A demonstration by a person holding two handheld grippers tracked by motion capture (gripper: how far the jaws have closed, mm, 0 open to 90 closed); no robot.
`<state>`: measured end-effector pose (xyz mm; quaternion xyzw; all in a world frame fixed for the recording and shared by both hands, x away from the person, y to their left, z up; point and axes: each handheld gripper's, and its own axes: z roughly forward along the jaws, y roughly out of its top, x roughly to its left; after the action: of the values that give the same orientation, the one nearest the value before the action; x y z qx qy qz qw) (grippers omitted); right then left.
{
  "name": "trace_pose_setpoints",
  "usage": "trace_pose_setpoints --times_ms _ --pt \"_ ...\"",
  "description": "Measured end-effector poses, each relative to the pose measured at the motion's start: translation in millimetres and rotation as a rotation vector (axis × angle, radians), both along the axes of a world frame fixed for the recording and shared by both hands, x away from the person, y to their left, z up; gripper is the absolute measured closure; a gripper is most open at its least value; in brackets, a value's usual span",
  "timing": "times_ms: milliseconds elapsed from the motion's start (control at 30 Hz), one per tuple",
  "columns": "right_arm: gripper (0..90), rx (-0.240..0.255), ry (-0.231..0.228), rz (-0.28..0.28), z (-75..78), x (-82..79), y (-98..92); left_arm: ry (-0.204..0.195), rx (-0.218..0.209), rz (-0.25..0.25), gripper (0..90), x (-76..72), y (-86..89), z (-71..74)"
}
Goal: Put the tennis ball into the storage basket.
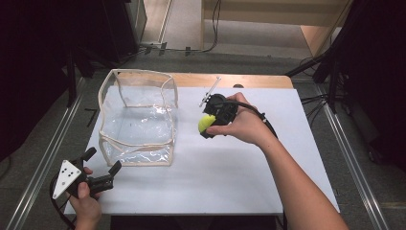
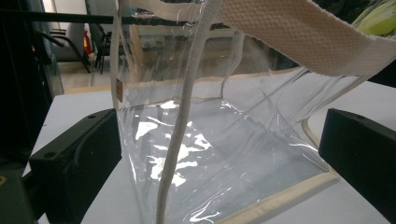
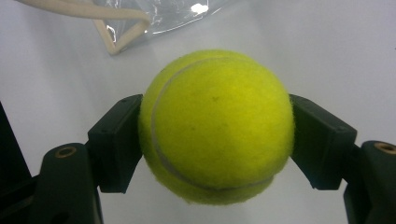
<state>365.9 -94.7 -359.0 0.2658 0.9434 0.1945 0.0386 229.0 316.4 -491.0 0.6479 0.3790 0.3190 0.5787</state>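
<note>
Left tongs (image 1: 102, 167): we hold them at the near left corner of the surface (image 1: 230, 182), jaws spread and holding nothing, pointed at the near wall of the clear bag (image 1: 138, 117); the bag's corner seam stands between the two jaws without touching either.
Right tongs (image 1: 209, 123): we hold them over the middle of the surface, pinching the tennis ball (image 3: 217, 126) from both sides, pads pressed into the felt.
Ball: clear of the surface in that grip, just to the right of the bag's right wall.
Bag: upright, cream-trimmed, mouth open upward, nothing inside.
Key relation: the bag's mouth lies to the left of the ball and slightly farther; we judge the right hand must carry the ball leftward over the rim.
Nearer hand: the right, by far.
</note>
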Motion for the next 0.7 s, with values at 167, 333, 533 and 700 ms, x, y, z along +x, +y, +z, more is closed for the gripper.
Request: trace_pose_setpoints --times_ms 167,333,533,700 --pt "23.6 0.007 -0.008 0.009 5.0 -0.3 2.1 0.0 -0.001 0.0 0.0 0.0 0.2 0.0" --pt "23.6 0.009 -0.012 0.021 10.8 -0.4 4.9 0.0 -0.001 -0.001 0.0 0.1 0.4 0.0" --pt "23.6 0.009 -0.016 0.027 16.6 -2.0 8.3 0.0 -0.001 -0.001 0.0 0.1 0.5 -0.1" --pt "23.6 0.007 -0.017 0.03 20.7 -3.3 11.7 0.0 -0.002 -0.002 0.0 0.1 0.4 -0.1"
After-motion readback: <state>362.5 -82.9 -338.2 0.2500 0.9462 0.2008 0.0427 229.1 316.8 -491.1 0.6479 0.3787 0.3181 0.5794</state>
